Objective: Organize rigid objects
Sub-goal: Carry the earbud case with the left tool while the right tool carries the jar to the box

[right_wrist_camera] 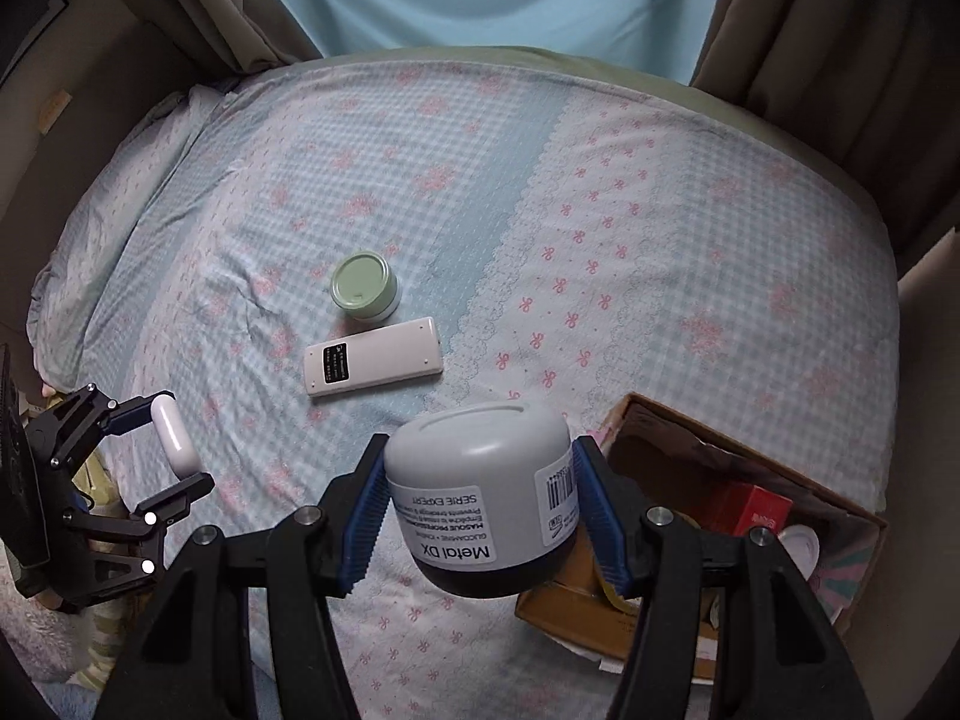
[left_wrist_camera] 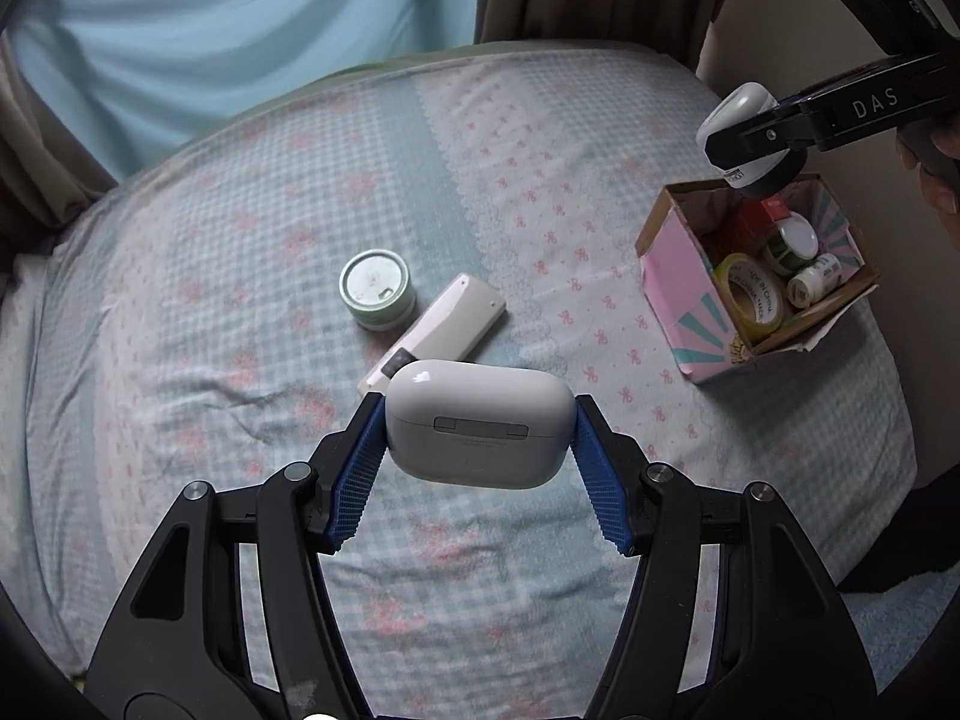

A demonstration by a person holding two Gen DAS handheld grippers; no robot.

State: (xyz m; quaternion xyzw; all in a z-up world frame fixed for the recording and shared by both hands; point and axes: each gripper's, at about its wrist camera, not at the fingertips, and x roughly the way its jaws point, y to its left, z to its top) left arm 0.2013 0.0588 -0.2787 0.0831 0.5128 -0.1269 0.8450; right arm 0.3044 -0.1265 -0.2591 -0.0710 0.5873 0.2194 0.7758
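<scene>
1. A bed (right_wrist_camera: 660, 192) with a blue gingham sheet patterned with pink bows fills both views.
2. One open cardboard box (left_wrist_camera: 678, 276), pink on the outside, sits near the bed's right edge. Inside it are a roll of yellow tape (left_wrist_camera: 750, 297), two small white bottles, and something red.
3. The right gripper (right_wrist_camera: 480, 498) is clamped on one grey jar (right_wrist_camera: 480, 480), held in the air just above the box. The jar is upside down: its dark lid faces down and its label text reads inverted.
4. One white remote (right_wrist_camera: 375, 365) lies flat mid-bed, long axis running roughly left to right in the right wrist view.
5. The left gripper (left_wrist_camera: 477, 420) is clamped on one white earbud case (left_wrist_camera: 477, 420), glossy and rounded, held above the bed with its long axis spanning the blue pads (left_wrist_camera: 360, 468).
6. One green tin (right_wrist_camera: 363, 287) stands upright just beyond the remote.
</scene>
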